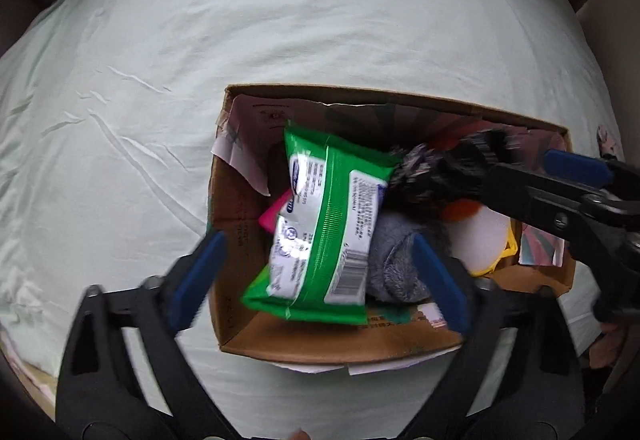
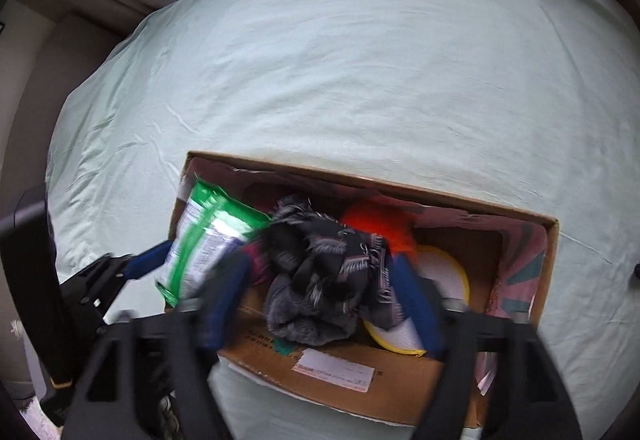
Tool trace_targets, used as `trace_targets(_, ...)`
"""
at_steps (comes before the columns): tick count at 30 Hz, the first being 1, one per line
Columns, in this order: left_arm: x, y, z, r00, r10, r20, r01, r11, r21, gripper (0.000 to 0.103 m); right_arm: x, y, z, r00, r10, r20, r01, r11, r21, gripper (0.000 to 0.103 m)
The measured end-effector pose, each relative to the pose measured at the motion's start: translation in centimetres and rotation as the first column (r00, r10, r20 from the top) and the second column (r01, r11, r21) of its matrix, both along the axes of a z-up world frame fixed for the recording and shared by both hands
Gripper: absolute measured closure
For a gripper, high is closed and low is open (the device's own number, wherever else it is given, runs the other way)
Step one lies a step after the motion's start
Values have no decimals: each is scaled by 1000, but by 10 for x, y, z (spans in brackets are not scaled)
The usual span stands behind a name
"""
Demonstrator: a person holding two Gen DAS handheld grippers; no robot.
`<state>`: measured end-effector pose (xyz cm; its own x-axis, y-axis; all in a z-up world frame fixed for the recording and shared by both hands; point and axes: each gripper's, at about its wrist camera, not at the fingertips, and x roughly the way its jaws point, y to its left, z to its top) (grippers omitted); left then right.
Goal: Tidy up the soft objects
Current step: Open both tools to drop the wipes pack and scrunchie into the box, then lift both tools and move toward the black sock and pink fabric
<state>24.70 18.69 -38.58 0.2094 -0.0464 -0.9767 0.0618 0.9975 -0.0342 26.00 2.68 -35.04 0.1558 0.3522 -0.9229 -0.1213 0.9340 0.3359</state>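
A pale green bedsheet (image 1: 280, 20) is spread over the whole surface, and an open cardboard box (image 1: 240, 344) is set on it, near the lower middle of both views. Only in the left wrist view are a pink item (image 1: 274, 216) beneath the packet and the full printed back of the green wipes packet (image 1: 320, 236) shown; only in the right wrist view are the white shipping label (image 2: 334, 372) on the box's near wall and the folds of the dark patterned cloth (image 2: 332, 264) seen clearly. The packet is glossy green with white panels and a barcode, and its long axis is laid from the far wall of the box down toward the near wall, tilted slightly. The dark cloth is bunched at the box's middle, over a grey fuzzy item (image 2: 304, 320), with an orange, white and yellow plush (image 1: 480, 236) beside it. The left gripper (image 1: 320, 272) is held spread wide over the packet, its blue pads clear of it. The right gripper (image 2: 320, 300) is likewise spread, with the cloth between its pads but not pinched.
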Motion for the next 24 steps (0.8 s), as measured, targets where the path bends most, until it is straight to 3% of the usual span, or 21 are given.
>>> trace_targets(1,-2,-3,1,1000,-10,1,10,1000,21,0,-2,-4,1,1000,-3,8,3,1000,1,0)
trace_targets(3,-7,-5,7,999,-33,33,32,999,42,0,-4,-9,3,1000,-5,5,5,1000,-4,0)
trace_targets(15,-18,-9,17,999,-27,21,26,999,31,0,-8,-21,13,999,-26,24,26,1000,7,0)
trace_targets(24,-38,-7,58,997,-29,75,24,998,65,0,-33,-20,50,995,-27,100,25,1000,16,0)
